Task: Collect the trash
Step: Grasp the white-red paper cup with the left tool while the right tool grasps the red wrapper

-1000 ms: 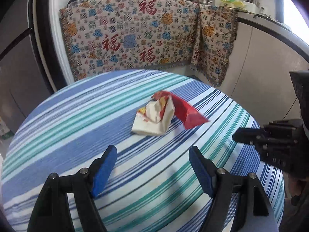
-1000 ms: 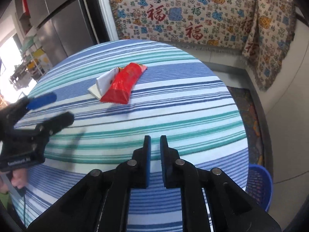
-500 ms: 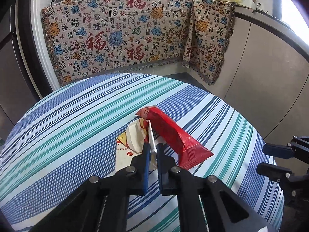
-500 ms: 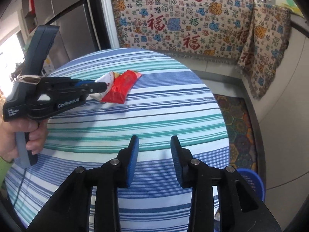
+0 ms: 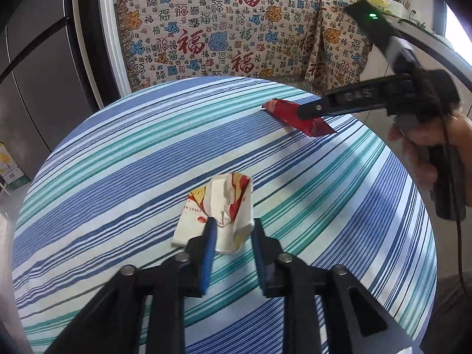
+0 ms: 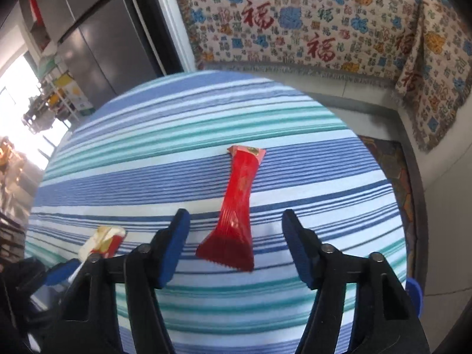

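Your left gripper (image 5: 232, 228) is opening around the crumpled white wrapper (image 5: 219, 213) on the striped table (image 5: 118, 159), seemingly no longer pinching it, while your right gripper (image 6: 236, 221), also opening, straddles the flattened glossy red wrapper (image 6: 239, 206) lying well apart.

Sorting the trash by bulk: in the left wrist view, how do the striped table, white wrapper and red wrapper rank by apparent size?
1. Striped table.
2. White wrapper, though it lies nearest the camera.
3. Red wrapper, farther off and partly covered by the right gripper.
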